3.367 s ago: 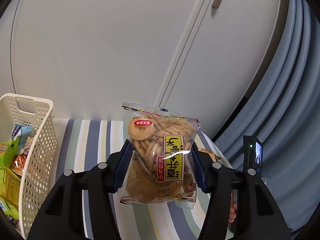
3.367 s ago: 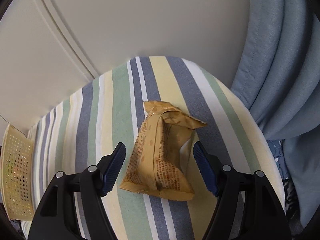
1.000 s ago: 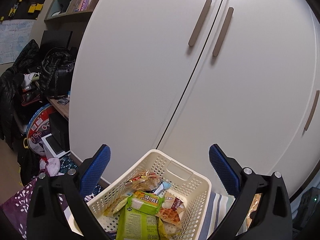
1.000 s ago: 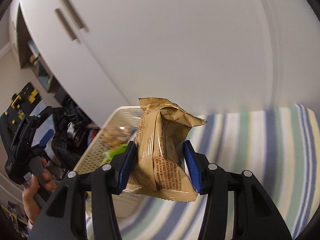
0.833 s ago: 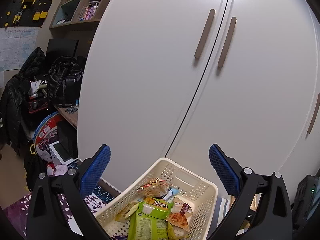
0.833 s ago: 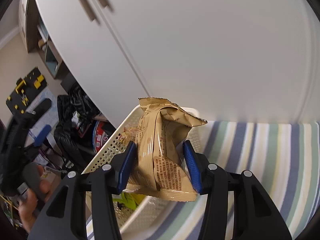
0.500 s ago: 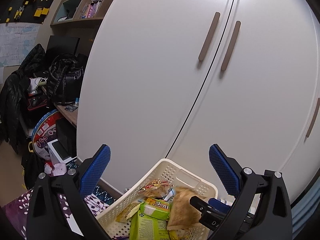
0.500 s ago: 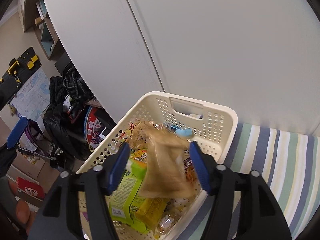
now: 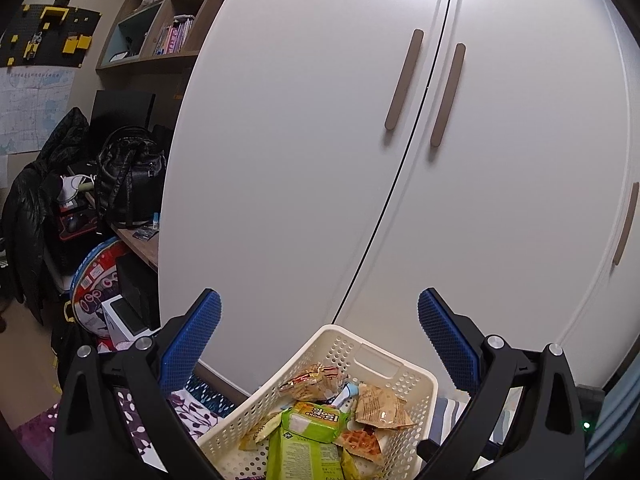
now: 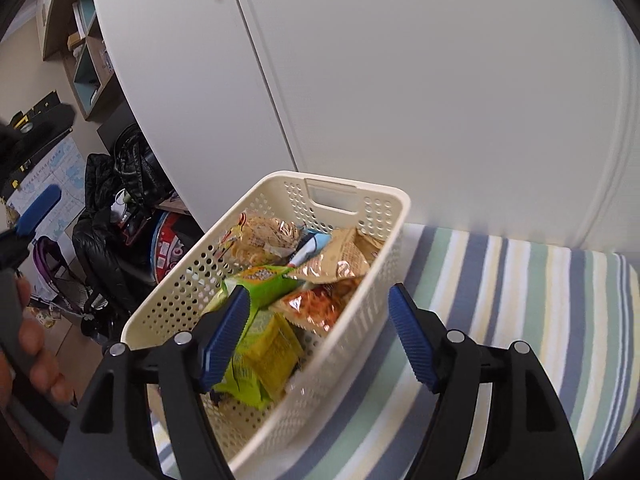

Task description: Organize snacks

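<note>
I am not making out much lettering. A green snack packet (image 9: 316, 420) in the cream basket (image 9: 416, 384) is showing dark print, upside down and too small to read. A round red tin (image 9: 98, 284), far left beside the wardrobe, is carrying large white characters I cannot decipher.

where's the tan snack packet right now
The tan snack packet lies in the cream basket, near its far handle end on the right wrist view's right side, above the orange waffle packet.
</note>
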Available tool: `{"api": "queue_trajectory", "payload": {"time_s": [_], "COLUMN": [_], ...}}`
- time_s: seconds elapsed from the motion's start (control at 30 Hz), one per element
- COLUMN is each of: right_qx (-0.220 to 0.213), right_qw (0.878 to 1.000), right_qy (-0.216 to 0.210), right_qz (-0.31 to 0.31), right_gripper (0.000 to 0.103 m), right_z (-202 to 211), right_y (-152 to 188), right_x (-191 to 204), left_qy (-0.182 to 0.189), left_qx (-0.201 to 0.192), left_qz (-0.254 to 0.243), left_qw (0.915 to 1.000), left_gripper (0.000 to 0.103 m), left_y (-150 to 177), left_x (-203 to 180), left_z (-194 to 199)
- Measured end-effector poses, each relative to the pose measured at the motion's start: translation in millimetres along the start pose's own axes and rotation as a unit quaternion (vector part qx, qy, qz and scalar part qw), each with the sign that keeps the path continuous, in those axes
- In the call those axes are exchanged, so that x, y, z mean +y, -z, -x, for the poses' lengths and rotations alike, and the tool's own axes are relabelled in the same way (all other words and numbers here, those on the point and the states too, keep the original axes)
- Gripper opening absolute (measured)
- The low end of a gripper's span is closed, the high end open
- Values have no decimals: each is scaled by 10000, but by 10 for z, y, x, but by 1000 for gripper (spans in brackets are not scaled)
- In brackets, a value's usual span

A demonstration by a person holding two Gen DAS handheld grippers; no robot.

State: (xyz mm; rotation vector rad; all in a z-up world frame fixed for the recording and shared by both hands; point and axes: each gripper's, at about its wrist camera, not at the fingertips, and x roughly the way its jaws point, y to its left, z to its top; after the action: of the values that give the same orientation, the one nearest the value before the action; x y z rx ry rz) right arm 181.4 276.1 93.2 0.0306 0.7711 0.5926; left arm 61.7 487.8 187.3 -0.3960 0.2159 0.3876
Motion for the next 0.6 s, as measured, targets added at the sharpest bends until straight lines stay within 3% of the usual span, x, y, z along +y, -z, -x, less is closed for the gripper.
{"api": "queue_trajectory", "payload": {"time_s": [0.03, 0.07, 0.1, 0.13, 0.23, 0.4, 0.6], "right_qx": [-27, -41, -77, -133, -227, -339, -787], "right_qw": [10000, 10000, 9999, 9997, 9983, 9978, 9955], "right_qy": [36, 69, 116, 186, 476, 470, 533], "right_qz": [-10, -19, -18, 20, 250, 316, 48], "right_gripper": [74, 89, 97, 98, 98, 98, 98], "right_z": [105, 192, 304, 411, 657, 911, 1276], "right_y": [51, 92, 145, 187, 276, 354, 459], "right_x": [-18, -29, -33, -39, 24, 176, 337], "left_qy": [-20, -39, -83, -113, -24, 390, -9], "left_qx": [-27, -49, -58, -36, 47, 156, 446], "left_qz": [-19, -32, -39, -44, -272, -755, -1191], "left_qw": [10000, 10000, 9999, 9999, 9996, 9963, 9919], "left_gripper": [100, 100, 100, 100, 100, 100, 100], "left_y": [-12, -23, -42, -62, -148, -219, -132], "left_x": [-7, -10, -18, -31, -121, -145, 231], "left_z": [18, 32, 46, 56, 126, 429, 740]}}
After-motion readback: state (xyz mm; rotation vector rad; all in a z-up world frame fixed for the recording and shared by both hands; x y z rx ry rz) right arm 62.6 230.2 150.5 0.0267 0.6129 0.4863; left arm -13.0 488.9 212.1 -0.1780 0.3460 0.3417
